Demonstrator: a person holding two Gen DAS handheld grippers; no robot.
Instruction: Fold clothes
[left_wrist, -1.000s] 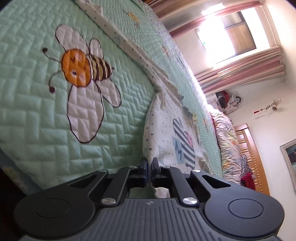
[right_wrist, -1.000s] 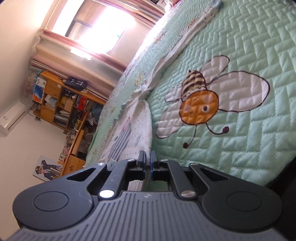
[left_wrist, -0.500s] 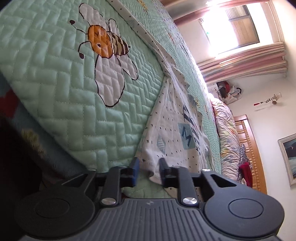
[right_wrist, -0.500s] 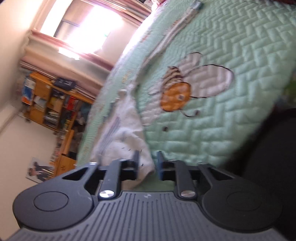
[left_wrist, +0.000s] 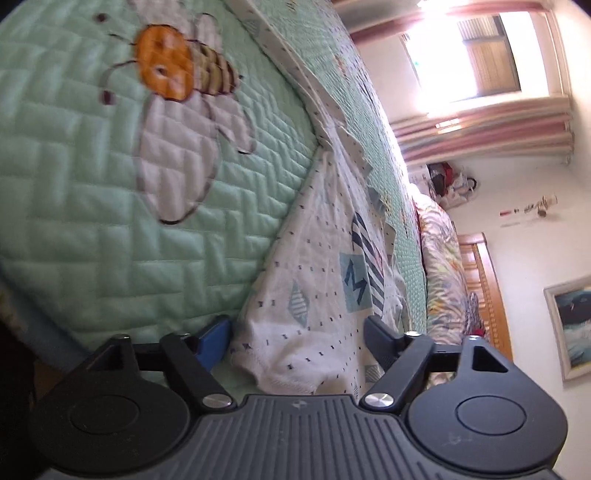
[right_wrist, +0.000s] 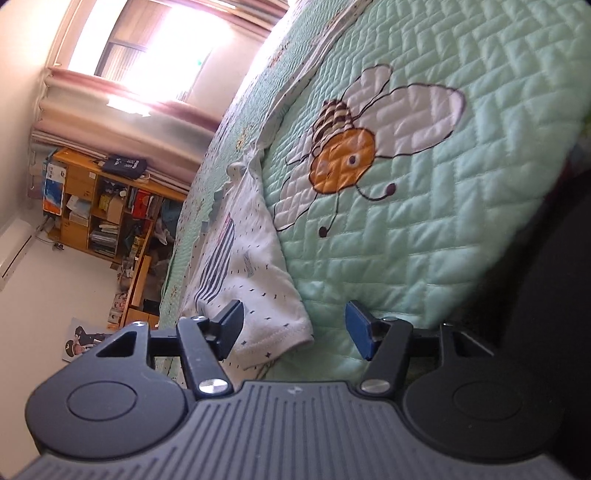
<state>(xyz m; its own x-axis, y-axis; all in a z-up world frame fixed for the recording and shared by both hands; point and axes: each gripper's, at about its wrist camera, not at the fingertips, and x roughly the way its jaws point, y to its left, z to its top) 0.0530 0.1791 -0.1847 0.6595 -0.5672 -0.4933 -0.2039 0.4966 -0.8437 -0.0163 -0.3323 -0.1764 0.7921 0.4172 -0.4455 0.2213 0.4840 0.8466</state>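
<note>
Garment (left_wrist: 317, 280) lies flat at the bed (left_wrist: 92, 240) edge, released.
Left claw (left_wrist: 295, 339) and right claw (right_wrist: 293, 328) gape wide, gripping nothing; further folds likely remain.

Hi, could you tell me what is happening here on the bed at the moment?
A person with a gripper in each hand is folding a white printed garment laid on a green quilt with bee patches. Both grippers are open right now. The left gripper has the garment's near hem between its spread fingers, and the right gripper has a hem corner between its own, neither clamped. The cloth lies flat on the quilt, released.
</note>
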